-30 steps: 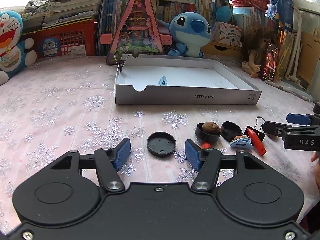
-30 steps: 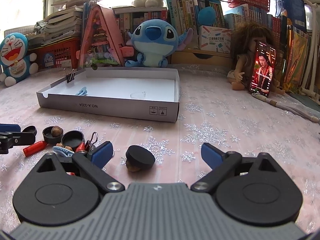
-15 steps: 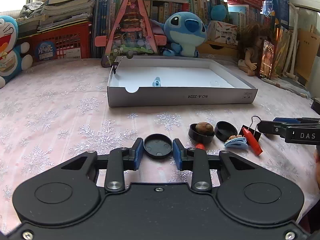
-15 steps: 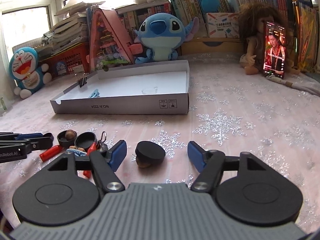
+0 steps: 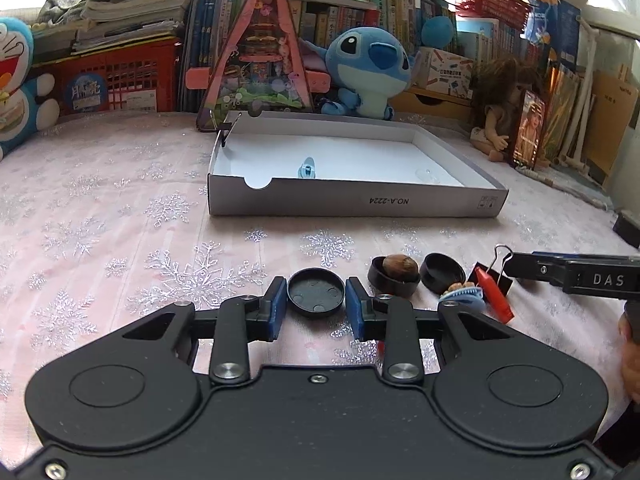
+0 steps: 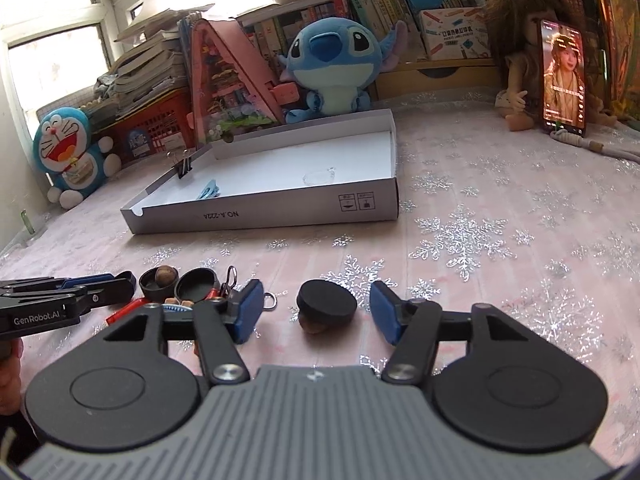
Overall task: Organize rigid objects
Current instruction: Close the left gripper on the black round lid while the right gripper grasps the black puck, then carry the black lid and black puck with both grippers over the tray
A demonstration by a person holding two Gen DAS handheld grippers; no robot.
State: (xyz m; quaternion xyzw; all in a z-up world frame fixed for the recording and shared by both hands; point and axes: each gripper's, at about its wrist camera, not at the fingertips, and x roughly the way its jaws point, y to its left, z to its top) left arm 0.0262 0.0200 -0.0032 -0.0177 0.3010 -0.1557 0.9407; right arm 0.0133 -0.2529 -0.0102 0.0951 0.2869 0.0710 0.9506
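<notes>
Left tongs (image 5: 316, 306) clamped on an upturned black cap (image 5: 316, 291) lying on the desk (image 5: 120, 208); right tongs (image 6: 316, 312) closing around, not touching, a tilted black cap (image 6: 326, 304).

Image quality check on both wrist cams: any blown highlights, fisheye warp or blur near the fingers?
Left wrist view: strong barrel warp, dark corners; the box edges bow; the black lid between the pads is sharp, with soft shadows. Right wrist view: window at upper left blown out to white, the phone screen glows yet stays readable, horizon tilted, the black cap is crisp.
</notes>
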